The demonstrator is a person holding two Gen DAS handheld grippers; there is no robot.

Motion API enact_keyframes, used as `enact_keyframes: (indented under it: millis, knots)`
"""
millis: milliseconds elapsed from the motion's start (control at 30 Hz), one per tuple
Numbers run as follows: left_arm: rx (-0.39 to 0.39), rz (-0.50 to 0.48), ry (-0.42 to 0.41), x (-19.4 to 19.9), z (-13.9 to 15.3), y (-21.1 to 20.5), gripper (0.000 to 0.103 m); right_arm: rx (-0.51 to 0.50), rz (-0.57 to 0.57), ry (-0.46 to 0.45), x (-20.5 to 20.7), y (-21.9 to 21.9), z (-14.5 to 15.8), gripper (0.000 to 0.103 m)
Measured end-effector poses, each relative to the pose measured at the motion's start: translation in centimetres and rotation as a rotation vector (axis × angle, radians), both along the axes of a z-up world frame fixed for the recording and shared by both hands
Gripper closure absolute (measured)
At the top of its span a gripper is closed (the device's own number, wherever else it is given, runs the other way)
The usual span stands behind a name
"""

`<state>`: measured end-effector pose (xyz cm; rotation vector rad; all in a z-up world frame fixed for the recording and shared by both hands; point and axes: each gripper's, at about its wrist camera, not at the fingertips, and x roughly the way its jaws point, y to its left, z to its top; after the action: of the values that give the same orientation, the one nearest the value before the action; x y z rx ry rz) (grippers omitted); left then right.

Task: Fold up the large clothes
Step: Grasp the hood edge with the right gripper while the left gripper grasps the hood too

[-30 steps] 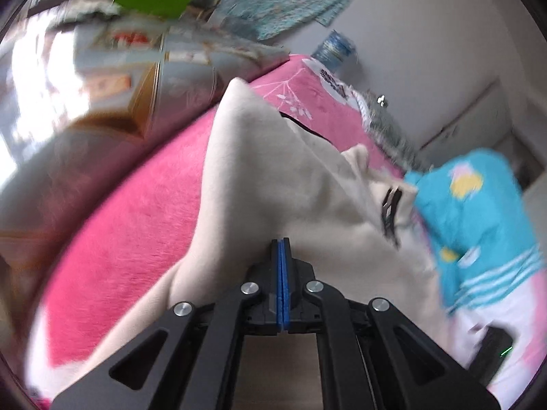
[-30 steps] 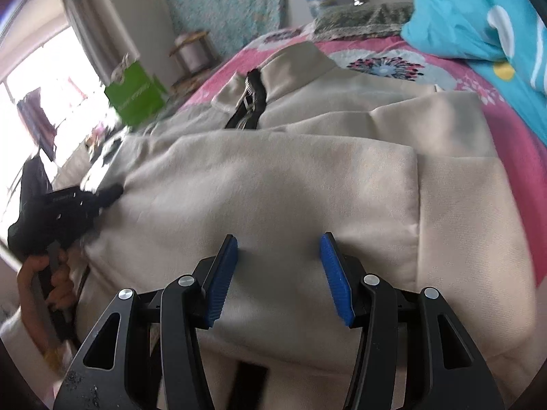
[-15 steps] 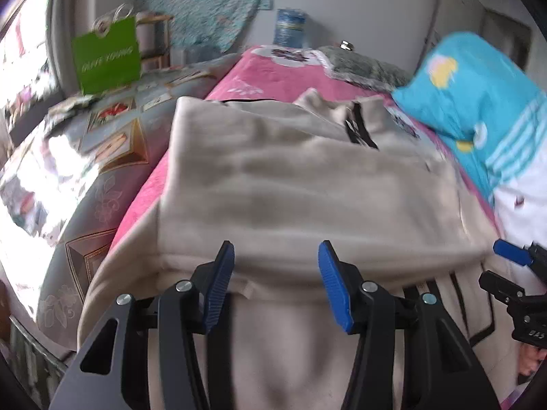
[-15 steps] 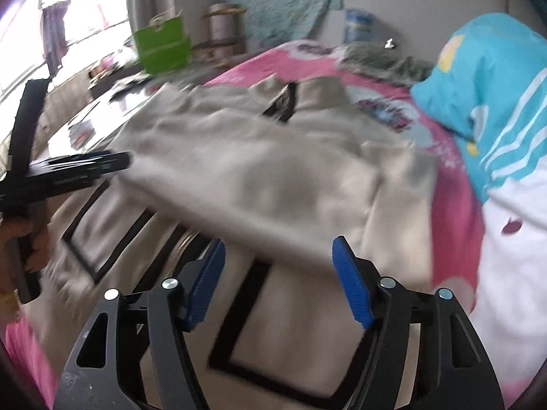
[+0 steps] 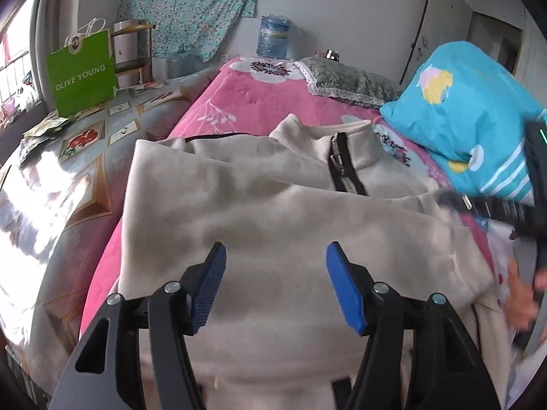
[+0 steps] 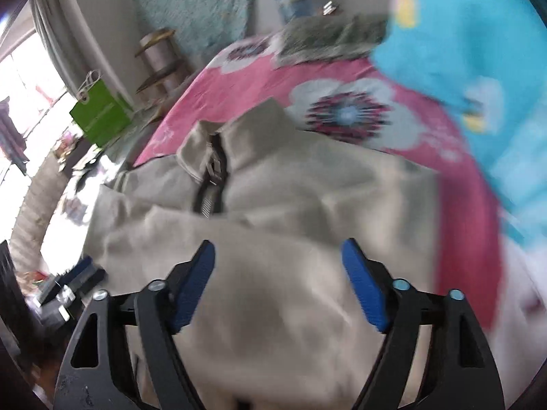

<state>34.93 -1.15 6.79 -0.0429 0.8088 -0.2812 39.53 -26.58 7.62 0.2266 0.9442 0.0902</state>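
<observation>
Daylight floods the far left of your left wrist view, where a green paper shopping bag printed OLIVE YOUNG (image 5: 82,77) stands on a grey patterned cover (image 5: 68,177) beside the bed. Moving right, the pink floral bedspread (image 5: 259,99) carries your task item: a large beige zip-neck sweatshirt (image 5: 273,212), lying folded across the middle of the bed with its collar and black zipper (image 5: 343,171) pointing toward the headboard. Your left claw (image 5: 275,285) hangs over the near fold of that fabric, released, its blue pads spread wide with nothing between them. Further right a bright blue cartoon-print pillow (image 5: 475,116) rests at the bed's right edge, just beside the sweatshirt's shoulder. A blue water jug (image 5: 273,37) stands by the back wall.

Your right wrist view is blurred. Your right claw (image 6: 278,282) is likewise released, pads apart, above the sweatshirt (image 6: 307,205) near its right side. In the left wrist view that claw (image 5: 478,205) sits at the garment's right edge.
</observation>
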Motion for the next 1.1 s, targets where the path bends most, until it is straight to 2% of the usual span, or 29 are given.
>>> enact_keyframes:
  millis: [67, 133, 200, 267, 367, 400, 433, 467, 533, 567, 600, 633, 667, 700, 733, 833, 900, 967, 1033, 1100]
  knots:
    - [0.019, -0.017, 0.014, 0.7, -1.4, 0.1, 0.043, -0.073, -0.013, 0.016, 2.9, 1.0, -0.1, 0.023]
    - [0.025, -0.036, 0.027, 1.2, -3.1, 0.3, 0.043, -0.130, -0.095, 0.040, 6.1, 1.2, -0.6, 0.022]
    - [0.023, -0.041, 0.008, 1.0, -4.2, 0.4, 0.042, -0.062, -0.163, 0.081, 8.6, 0.3, -1.3, 0.022]
    - [0.082, -0.048, -0.015, 0.8, -4.9, -0.7, 0.039, 0.033, -0.231, 0.115, 10.4, -1.3, -2.0, 0.022]
    - [0.092, -0.056, -0.031, 0.6, -5.4, -1.0, 0.038, 0.267, -0.304, 0.091, 11.7, -3.2, -2.4, 0.022]
    - [0.069, -0.058, -0.028, 0.6, -5.4, -0.7, 0.038, 0.282, -0.304, 0.087, 12.2, -3.3, -2.3, 0.022]
    - [0.056, -0.059, -0.024, 0.8, -5.5, -0.5, 0.038, 0.249, -0.307, 0.099, 12.8, -3.2, -2.3, 0.022]
    - [0.054, -0.059, -0.022, 0.8, -5.5, -0.4, 0.038, 0.213, -0.314, 0.107, 13.3, -3.0, -2.3, 0.022]
    - [0.068, -0.059, -0.026, 0.8, -5.5, -0.6, 0.038, 0.214, -0.340, 0.119, 13.7, -3.1, -3.2, 0.021]
    - [0.063, -0.060, -0.025, 0.8, -5.5, -0.5, 0.038, 0.216, -0.356, 0.129, 13.7, -3.1, -3.6, 0.032]
    - [0.056, -0.061, -0.024, 0.9, -5.6, -0.4, 0.038, 0.197, -0.384, 0.131, 13.3, -3.1, -4.0, 0.046]
    - [0.048, -0.063, -0.023, 0.9, -5.6, -0.3, 0.038, 0.152, -0.435, 0.108, 12.4, -3.3, -4.0, 0.078]
    - [0.043, -0.064, -0.016, 1.1, -5.5, -0.2, 0.038, 0.175, -0.453, 0.061, 11.4, -3.5, -3.9, 0.089]
    - [0.039, -0.064, -0.007, 1.1, -5.4, -0.2, 0.038, 0.206, -0.471, -0.006, 9.8, -3.7, -3.6, 0.091]
    - [0.032, -0.068, 0.012, 1.2, -5.2, -0.1, 0.038, 0.178, -0.477, -0.032, 8.6, -3.3, -3.4, 0.092]
    - [-0.108, -0.050, 0.031, 1.3, -2.4, 1.6, 0.038, 0.047, -0.414, -0.119, 4.9, -1.3, -2.2, 0.092]
    - [-0.173, -0.005, -0.046, 1.5, 0.5, 2.6, 0.038, -0.040, -0.362, -0.168, 2.0, 0.4, -1.8, 0.092]
    - [-0.197, -0.010, -0.053, 3.5, 2.2, 2.1, 0.038, -0.115, -0.311, -0.224, -0.1, 1.7, -1.5, 0.092]
    - [-0.169, -0.039, -0.035, 5.6, 2.7, 0.5, 0.037, -0.166, -0.275, -0.261, -1.3, 2.5, -1.3, 0.092]
    - [-0.100, -0.069, -0.053, 7.2, 3.2, -1.8, 0.038, -0.178, -0.256, -0.283, -2.0, 2.6, -0.8, 0.092]
